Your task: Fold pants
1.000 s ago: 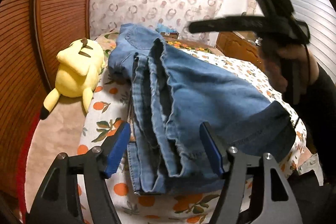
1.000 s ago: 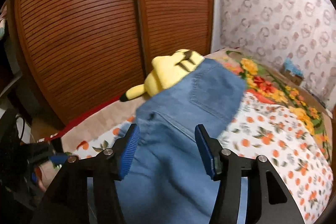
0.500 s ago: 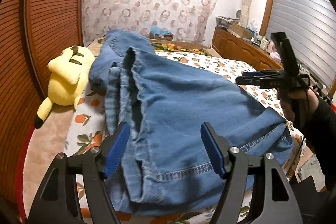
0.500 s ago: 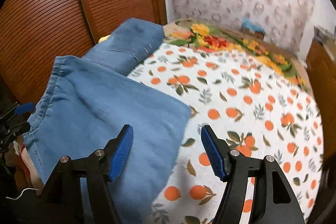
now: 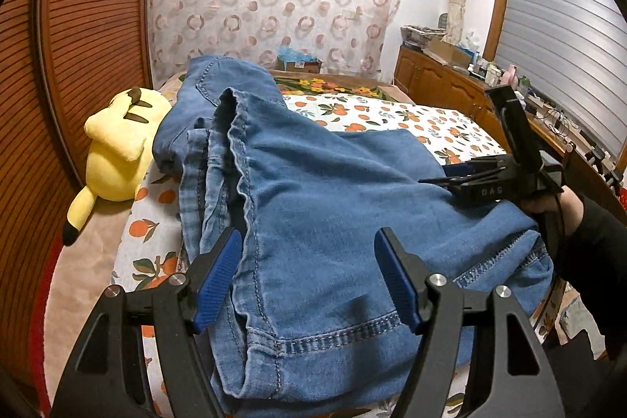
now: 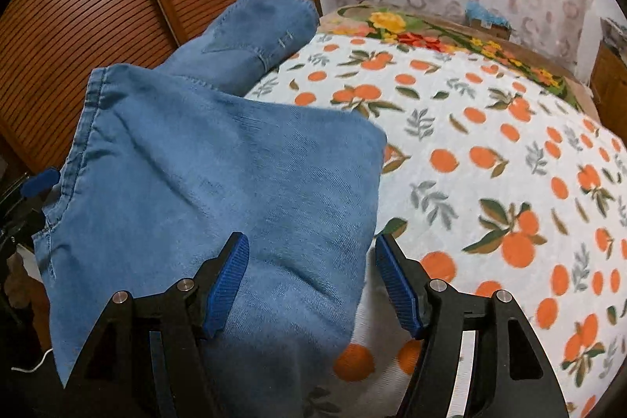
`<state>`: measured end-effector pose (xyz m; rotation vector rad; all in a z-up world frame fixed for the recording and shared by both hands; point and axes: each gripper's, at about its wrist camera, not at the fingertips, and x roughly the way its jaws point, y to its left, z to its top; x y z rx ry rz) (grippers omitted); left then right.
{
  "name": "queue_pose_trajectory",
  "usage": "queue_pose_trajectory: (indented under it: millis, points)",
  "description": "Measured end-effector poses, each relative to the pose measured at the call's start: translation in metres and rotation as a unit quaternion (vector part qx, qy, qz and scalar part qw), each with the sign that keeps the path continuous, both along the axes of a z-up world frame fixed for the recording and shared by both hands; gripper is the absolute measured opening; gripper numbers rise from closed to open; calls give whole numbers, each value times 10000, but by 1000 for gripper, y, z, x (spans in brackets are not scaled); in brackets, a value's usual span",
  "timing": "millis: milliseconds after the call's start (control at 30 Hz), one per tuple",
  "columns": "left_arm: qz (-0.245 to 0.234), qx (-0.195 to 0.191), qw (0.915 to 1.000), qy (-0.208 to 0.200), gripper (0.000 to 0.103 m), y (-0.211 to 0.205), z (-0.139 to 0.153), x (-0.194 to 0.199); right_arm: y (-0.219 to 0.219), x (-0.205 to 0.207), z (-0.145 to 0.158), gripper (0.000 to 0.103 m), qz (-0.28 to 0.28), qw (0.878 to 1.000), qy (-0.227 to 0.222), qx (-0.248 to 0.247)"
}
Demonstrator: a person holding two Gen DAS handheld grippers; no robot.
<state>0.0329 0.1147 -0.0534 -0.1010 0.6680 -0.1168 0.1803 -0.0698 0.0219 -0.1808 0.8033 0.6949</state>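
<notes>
Blue denim pants (image 5: 333, 206) lie folded in layers on a bed cover printed with oranges (image 5: 392, 116). My left gripper (image 5: 307, 277) hovers open over their near hem, and its blue pads touch no cloth. At the pants' right edge a hand in a black sleeve holds my right gripper (image 5: 462, 175). In the right wrist view the pants (image 6: 219, 183) fill the left half. The right gripper (image 6: 313, 281) stands open above their folded edge, with cloth below the left finger and bed cover (image 6: 490, 163) below the right one. The left gripper's blue pad (image 6: 39, 181) peeks in at the left edge.
A yellow plush toy (image 5: 117, 143) lies left of the pants beside slatted wooden doors (image 5: 78, 46). A wooden cabinet (image 5: 443, 81) loaded with small items runs along the right wall. A floral blanket (image 6: 411, 26) and a box (image 5: 299, 63) sit at the bed's head.
The right gripper came down from high at the upper right to the pants' right edge. The denim it carried now lies spread flat over the lower layers. The left gripper barely moved.
</notes>
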Motion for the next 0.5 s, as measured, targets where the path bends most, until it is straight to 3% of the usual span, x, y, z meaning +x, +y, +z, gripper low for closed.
queue_pose_trajectory:
  millis: [67,100,167,200,267,400,500]
  points:
    - [-7,12,10000,-2,71,-1,0,1,-13,-5,1,67,14,10000,-46,71]
    - [-15,23,10000,-5,71,-1,1,1,-19,-6,0,53,23,9999,-32,115]
    - [-21,39,10000,-13,71,-3,1,3,-21,-8,-1,40,145,9994,109,303]
    - [-27,38,10000,-24,71,-3,2,3,-21,-11,1,24,134,9995,76,283]
    - [-29,34,10000,-42,71,-3,3,4,-22,-16,5,14,296,9991,-87,282]
    - [-34,35,10000,-49,71,-4,4,6,-39,-25,34,10,247,9954,-551,744]
    - [-65,52,9999,-77,71,-6,6,8,-49,-34,62,9,205,9915,-1001,800]
